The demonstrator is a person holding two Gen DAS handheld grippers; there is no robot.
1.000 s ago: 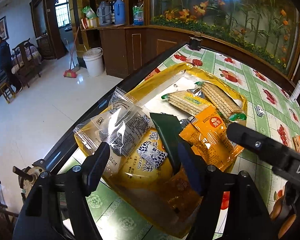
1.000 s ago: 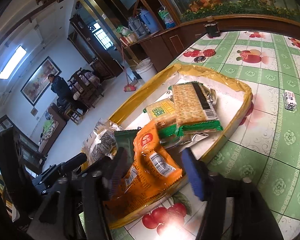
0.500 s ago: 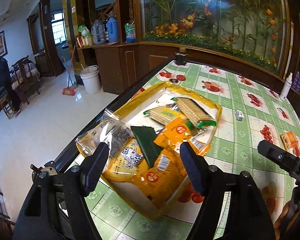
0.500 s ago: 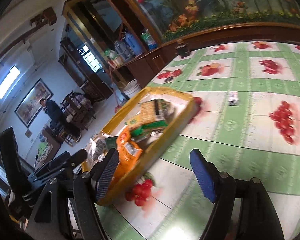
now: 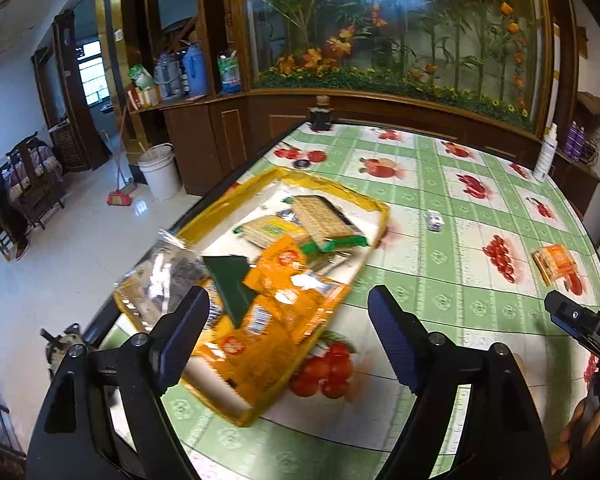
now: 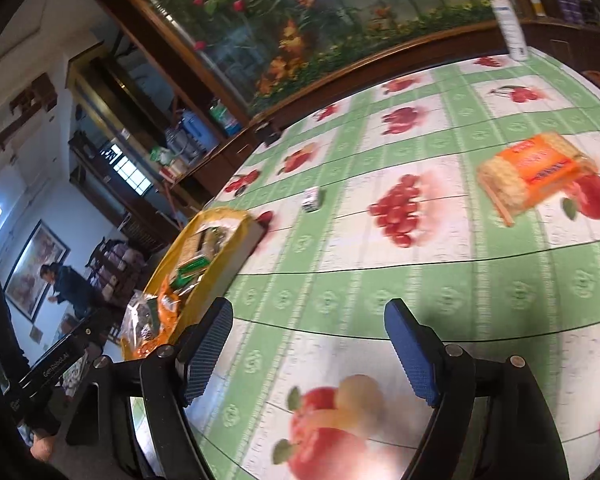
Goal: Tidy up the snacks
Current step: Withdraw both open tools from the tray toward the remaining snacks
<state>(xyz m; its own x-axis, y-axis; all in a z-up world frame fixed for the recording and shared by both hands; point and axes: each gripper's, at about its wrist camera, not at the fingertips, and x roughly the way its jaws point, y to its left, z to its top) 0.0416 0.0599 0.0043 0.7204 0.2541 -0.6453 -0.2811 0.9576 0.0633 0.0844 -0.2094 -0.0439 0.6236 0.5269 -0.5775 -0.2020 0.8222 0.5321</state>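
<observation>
A yellow tray [image 5: 374, 206] on the table's left side holds several snack packs: orange packets [image 5: 288, 276], green-edged cracker packs [image 5: 320, 220], a dark green pack and a clear bag [image 5: 160, 280]. It also shows in the right wrist view [image 6: 244, 240]. An orange cracker pack [image 6: 534, 170] lies alone on the cloth at the right, also in the left wrist view [image 5: 554, 264]. A small white packet [image 5: 435, 221] lies between, seen in the right wrist view too [image 6: 312, 199]. My left gripper [image 5: 288, 336] is open and empty above the tray's near end. My right gripper [image 6: 308, 352] is open and empty over bare cloth.
The table has a green and white fruit-print cloth [image 5: 440, 184]. A white spray bottle [image 5: 546, 152] stands at the far right corner and a dark jar [image 5: 320, 114] at the far edge. A wooden cabinet with a flower panel runs behind. The floor drops off to the left.
Both grippers have pulled back and up from the tray. The right one has swung right, away from the tray, and now faces the lone orange cracker pack.
</observation>
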